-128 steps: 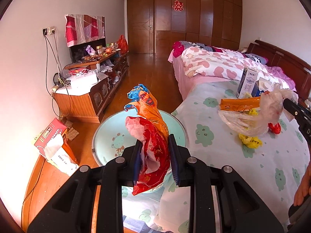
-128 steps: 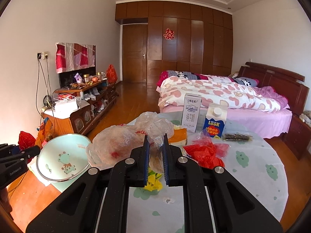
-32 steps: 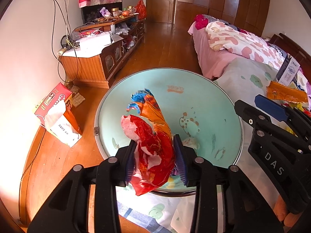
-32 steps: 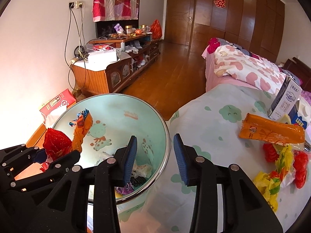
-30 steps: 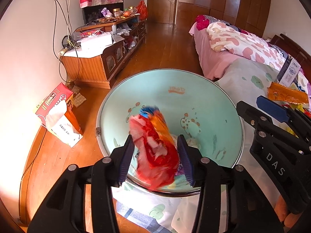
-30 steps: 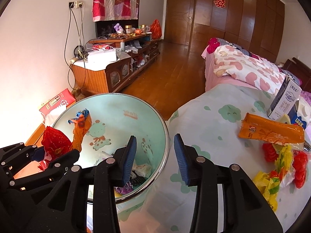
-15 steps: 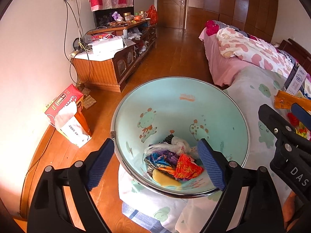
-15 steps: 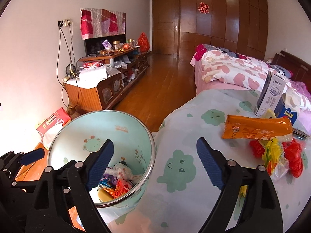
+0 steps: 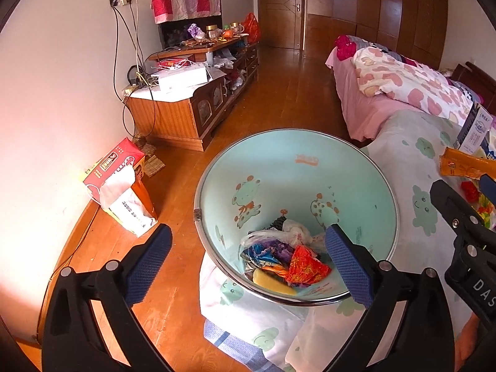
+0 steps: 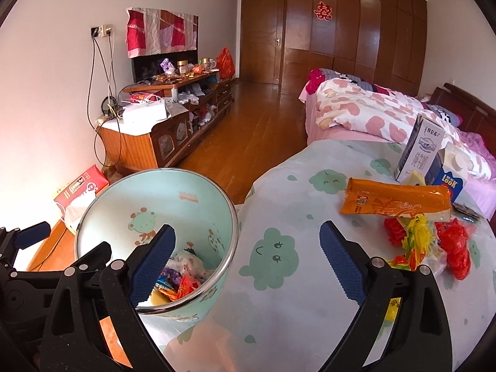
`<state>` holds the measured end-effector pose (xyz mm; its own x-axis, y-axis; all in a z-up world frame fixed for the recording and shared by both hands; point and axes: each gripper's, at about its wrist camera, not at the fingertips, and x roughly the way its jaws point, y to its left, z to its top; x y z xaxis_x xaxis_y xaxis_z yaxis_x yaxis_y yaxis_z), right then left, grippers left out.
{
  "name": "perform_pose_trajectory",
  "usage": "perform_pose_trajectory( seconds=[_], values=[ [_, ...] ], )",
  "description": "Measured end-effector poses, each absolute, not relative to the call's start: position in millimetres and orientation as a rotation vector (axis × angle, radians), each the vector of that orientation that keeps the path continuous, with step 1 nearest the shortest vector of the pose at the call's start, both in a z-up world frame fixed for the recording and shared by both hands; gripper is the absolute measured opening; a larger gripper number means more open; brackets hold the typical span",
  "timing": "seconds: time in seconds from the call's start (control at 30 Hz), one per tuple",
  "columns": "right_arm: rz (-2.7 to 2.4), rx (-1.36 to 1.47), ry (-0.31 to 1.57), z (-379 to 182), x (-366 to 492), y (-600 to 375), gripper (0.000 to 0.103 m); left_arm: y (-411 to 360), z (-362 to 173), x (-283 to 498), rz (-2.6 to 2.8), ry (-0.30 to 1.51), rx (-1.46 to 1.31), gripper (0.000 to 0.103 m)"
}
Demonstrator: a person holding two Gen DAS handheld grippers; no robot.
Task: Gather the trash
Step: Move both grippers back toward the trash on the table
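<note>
Lying at the bottom of the mint-green waste bin (image 9: 310,167), the crumpled wrappers (image 9: 288,260) form a mixed pile. Above it the left gripper (image 9: 248,260) is spreading wider, empty. The right gripper (image 10: 245,260) is opening too, empty, beside the orange snack packet (image 10: 393,204) on the tablecloth (image 10: 294,204).

The trash bin (image 10: 198,186) stands just left of the tabletop (image 10: 279,204), with wrappers (image 9: 288,260) in its bottom; on the tabletop's far right lie a snack packet (image 10: 393,206), crumpled bags (image 10: 427,245) and two cartons (image 10: 418,152).
</note>
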<state>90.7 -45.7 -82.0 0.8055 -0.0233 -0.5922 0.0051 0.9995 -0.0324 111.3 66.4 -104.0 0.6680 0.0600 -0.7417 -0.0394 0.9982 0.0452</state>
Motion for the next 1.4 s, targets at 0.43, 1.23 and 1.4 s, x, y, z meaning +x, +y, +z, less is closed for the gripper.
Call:
perform_pose_trajectory(
  seconds=[0.43, 1.23, 1.4],
  values=[
    [-0.083, 0.0, 0.585, -72.6, 63.4, -72.5, 0.092, 64.7, -90.9, 93.3, 0.083, 0.817, 0.055, 0.097],
    [-0.257, 0.085, 0.676, -100.5, -13.3, -195.0, 0.091, -4.9, -112.8, 61.5, -0.056, 0.877, 0.121, 0.097],
    [-0.322, 0.127, 0.693, -107.0, -24.6, -238.0, 0.084, -22.3, -109.7, 58.2, -0.111, 0.858, 0.107, 0.097]
  ],
)
